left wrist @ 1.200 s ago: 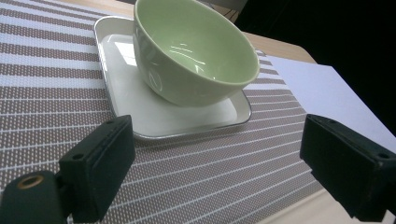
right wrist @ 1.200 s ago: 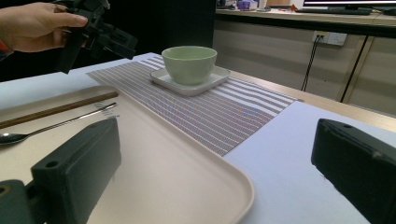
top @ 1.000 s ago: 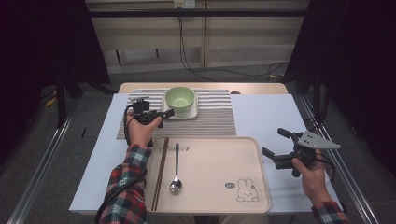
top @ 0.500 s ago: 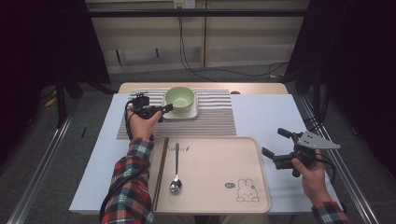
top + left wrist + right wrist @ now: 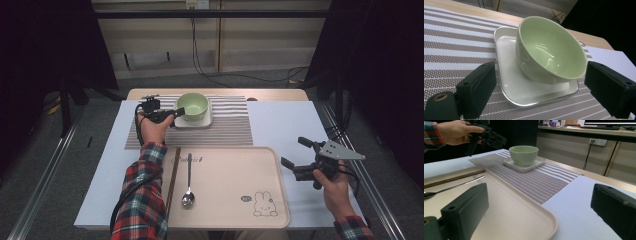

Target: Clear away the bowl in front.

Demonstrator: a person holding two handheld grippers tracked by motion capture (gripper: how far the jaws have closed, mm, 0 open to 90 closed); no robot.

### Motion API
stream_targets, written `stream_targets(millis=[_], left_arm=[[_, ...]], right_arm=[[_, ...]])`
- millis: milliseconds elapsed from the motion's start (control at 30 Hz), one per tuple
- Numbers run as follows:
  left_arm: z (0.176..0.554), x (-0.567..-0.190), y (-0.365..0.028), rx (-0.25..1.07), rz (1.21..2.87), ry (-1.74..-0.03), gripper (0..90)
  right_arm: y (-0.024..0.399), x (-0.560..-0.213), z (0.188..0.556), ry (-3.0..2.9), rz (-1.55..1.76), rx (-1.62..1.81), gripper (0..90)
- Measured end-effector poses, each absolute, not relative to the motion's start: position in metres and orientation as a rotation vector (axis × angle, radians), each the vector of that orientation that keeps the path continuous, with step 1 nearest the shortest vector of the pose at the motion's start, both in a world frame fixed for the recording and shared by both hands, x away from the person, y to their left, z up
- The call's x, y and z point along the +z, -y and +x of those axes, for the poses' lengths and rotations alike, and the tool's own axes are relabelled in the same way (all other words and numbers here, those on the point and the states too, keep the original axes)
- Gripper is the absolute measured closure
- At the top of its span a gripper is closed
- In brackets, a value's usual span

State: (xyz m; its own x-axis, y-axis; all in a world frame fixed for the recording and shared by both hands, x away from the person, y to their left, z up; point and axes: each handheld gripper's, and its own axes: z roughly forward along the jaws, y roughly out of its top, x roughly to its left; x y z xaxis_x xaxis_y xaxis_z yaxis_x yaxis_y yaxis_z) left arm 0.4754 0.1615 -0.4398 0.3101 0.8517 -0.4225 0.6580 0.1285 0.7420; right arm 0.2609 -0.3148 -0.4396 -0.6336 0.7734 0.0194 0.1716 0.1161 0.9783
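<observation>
My left tool is spread wide and sits right at the green bowl. A second ago it was a bit back from the bowl; now it has crept closer, toward 2 o'clock. I think that means I am about to grab the bowl, but nothing is pinched yet.

The bowl stands on a small white square dish, on the striped mat, at about 12 o'clock on the surface.

My right tool has not moved. It is spread wide too and holds nothing, out at 3 o'clock beside the tan tray. A spoon lies on the tray, with chopsticks along its left edge.

The left gripper view shows the bowl close up, sitting between the two black jaws, with gaps on both sides. The high view cannot show those gaps. The right gripper view shows the bowl from the side, far off at 12 o'clock, with my left hand above the mat.
</observation>
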Motion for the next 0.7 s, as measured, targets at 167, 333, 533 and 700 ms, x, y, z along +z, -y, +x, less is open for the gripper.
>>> stream_targets(millis=[167,333,533,700], left_arm=[[0.480,-0.443,-0.161,0.258,1.590,-1.431,12.3],[0.486,-0.448,-0.161,0.267,1.564,-1.456,15.7],[0.491,-0.452,-0.159,0.278,1.549,-1.459,24.1],[0.495,-0.451,-0.156,0.311,1.524,-1.476,26.6]], right_arm=[[0.315,-0.440,0.261,-1.894,0.908,1.549,1.0],[0.316,-0.439,0.261,-1.894,0.903,1.546,1.0],[0.316,-0.439,0.261,-1.894,0.901,1.547,1.0],[0.316,-0.439,0.261,-1.898,0.901,1.548,1.0]])
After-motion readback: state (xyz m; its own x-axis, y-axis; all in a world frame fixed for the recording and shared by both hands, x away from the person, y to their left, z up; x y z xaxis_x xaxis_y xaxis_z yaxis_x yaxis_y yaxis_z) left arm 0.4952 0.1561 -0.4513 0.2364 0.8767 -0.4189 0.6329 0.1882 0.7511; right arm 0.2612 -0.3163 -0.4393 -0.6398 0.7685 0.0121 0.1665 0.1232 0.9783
